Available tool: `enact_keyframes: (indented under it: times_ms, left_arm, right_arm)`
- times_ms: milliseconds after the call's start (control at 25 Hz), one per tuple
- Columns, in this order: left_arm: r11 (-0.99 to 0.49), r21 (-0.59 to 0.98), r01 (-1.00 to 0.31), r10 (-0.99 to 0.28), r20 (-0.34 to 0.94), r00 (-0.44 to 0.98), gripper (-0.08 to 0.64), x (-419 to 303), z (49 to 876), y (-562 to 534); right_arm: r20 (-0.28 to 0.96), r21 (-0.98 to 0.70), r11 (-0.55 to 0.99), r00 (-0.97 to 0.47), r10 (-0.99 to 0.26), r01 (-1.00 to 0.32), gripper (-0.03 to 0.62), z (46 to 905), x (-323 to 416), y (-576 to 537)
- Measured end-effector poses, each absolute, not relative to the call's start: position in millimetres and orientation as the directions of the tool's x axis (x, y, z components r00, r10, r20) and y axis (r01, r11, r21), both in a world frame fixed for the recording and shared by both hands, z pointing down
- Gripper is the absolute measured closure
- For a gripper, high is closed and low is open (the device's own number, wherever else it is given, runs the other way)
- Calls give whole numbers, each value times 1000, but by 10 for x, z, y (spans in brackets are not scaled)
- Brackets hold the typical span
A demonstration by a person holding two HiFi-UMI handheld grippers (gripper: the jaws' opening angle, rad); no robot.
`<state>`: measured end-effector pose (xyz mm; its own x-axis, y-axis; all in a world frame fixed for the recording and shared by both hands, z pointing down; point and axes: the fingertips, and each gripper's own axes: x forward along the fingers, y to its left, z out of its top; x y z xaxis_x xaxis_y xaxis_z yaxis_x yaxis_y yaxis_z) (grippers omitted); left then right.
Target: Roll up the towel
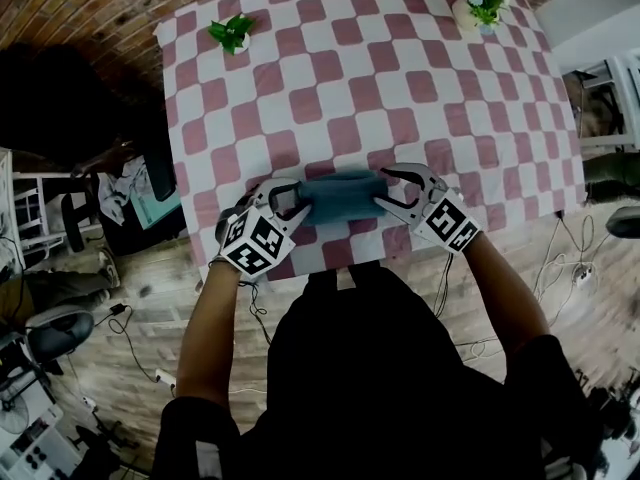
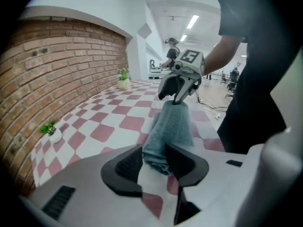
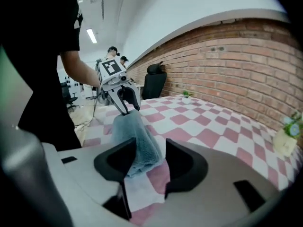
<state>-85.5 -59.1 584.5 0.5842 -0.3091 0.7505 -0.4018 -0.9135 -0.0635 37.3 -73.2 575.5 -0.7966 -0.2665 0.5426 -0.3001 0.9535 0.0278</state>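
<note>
A blue-grey towel (image 1: 340, 196) lies rolled into a short log near the front edge of the red-and-white checked table (image 1: 330, 78), spanning from one gripper to the other. My left gripper (image 1: 297, 200) has the roll's left end between its jaws. In the left gripper view the towel (image 2: 173, 124) fills the gap of the left gripper (image 2: 156, 155) and both pads press on it. My right gripper (image 1: 385, 193) is at the other end. In the right gripper view the towel (image 3: 135, 134) leans on one pad of the right gripper (image 3: 150, 155), with a thin gap at the other.
Two small potted plants stand at the far corners of the table, one on the left (image 1: 232, 32) and one on the right (image 1: 485, 6). A brick wall (image 3: 246, 70) runs behind the table. A dark chair (image 1: 60, 108) and floor cables (image 1: 575, 268) flank it.
</note>
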Motion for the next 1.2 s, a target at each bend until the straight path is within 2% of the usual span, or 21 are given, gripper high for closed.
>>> enact_keyframes:
  times_ms: [240,400,520,600,680,720,840,960,1080,1200]
  left_arm:
    - [-828,-152,-539,-449,756,477,428,-956,5919,-924]
    - [-806,-188,-562,-478,767,428,432,-967,5959,-998]
    - [-796,-251,-551,-502,781,370,496,-929,6009,-970]
    - [-782,-316,-537,-533,785,315,560,-922,6058,-967]
    - [-764,-350,-542,-557,782,280,566,-943,6089,-986]
    - [-759,-347,-551,-559,781,277,566,-951,6092,-995]
    - [-762,-338,-553,-555,780,288,566,-951,6083,-988]
    - [-763,-331,-555,-553,778,297,565,-948,6075,-981]
    - [-733,-274,-623,-565,755,333,565,-970,6007,-1009]
    - [-675,-128,-727,-614,643,457,469,-969,5738,-1013]
  right_arm:
    - [521,156,838,-677,-520,-524,419,5812,320,-1183]
    - [530,156,790,-625,-573,-593,456,5885,261,-1376]
    - [485,174,765,-622,-614,-620,454,5750,257,-1413]
    - [416,163,772,-666,-619,-615,456,5488,246,-1323]
    - [383,140,805,-718,-581,-577,472,5268,194,-1102]
    - [397,142,826,-733,-552,-545,504,5228,159,-964]
    - [469,164,858,-726,-502,-487,515,5409,87,-680]
    - [534,132,831,-668,-518,-540,515,5705,138,-696]
    - [584,98,815,-631,-512,-571,534,5885,135,-723]
    - [588,71,805,-627,-511,-589,545,5956,100,-726]
